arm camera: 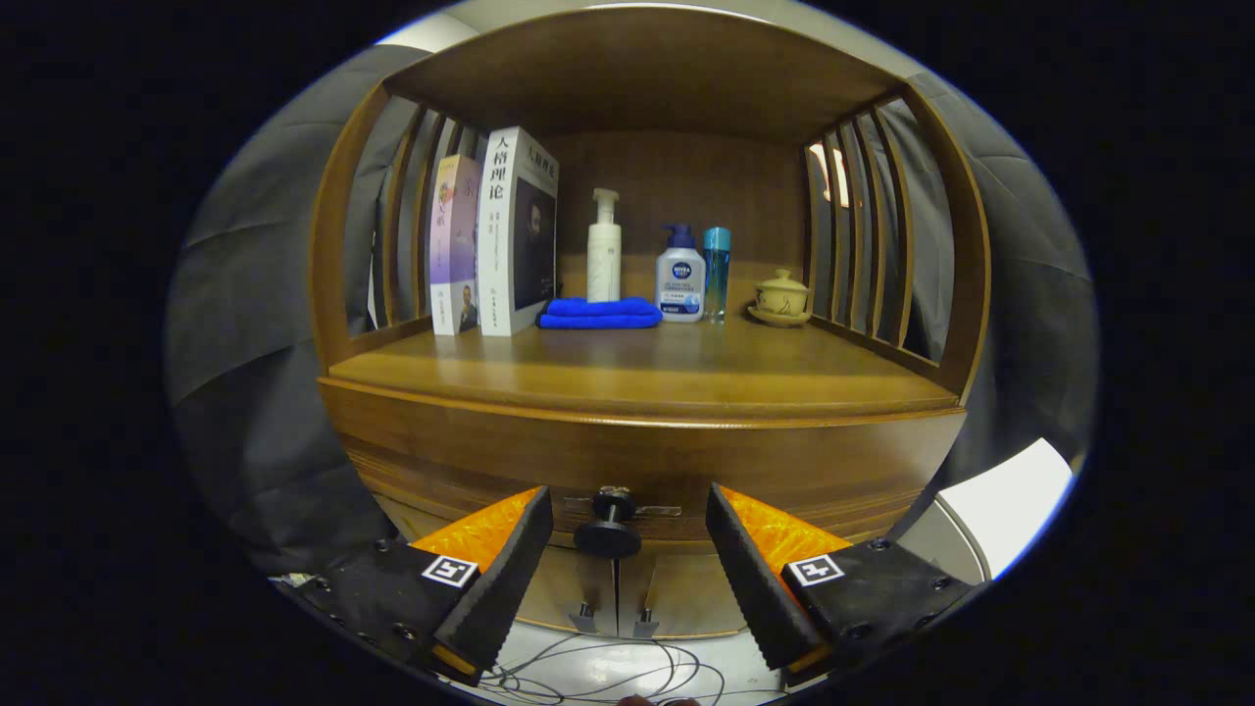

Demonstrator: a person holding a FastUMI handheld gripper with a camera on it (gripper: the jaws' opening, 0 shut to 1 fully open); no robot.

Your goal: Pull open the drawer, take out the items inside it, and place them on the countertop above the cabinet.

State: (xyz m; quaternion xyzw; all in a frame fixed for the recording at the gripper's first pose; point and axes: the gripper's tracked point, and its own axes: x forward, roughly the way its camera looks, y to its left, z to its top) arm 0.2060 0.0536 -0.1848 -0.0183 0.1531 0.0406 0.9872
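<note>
the gripper (620, 559) has its jaws spread wide and holding nothing, one finger on each side of the dark round drawer knob (608, 534), with clear space between each finger and the knob. the knob sits between the fingers and a little ahead of them, sticking out from the front of the drawer (647, 461), which is shut, flush under the front lip of the wooden cabinet (338, 284). what lies inside the drawer cannot be seen. below the knob two lower doors meet at a seam, each with a small handle (584, 618) near its bottom edge. thin cables (608, 677) lie looped on the pale floor beneath the fingers.

beyond the drawer front spreads the surface (637, 378) of the cabinet, bare along its front half, with slatted sides and a roof above. at the back left two books (495, 240) stand upright, touching each other. just beside them a folded blue cloth (599, 313) lies flat, and a tall white pump bottle (604, 250) stands behind it. next to the cloth is a shorter white pump bottle (680, 277) with a blue top, and a slim blue bottle (717, 270) stands just beside that. near the right slats a small lidded cup (780, 297) rests on a saucer.
</note>
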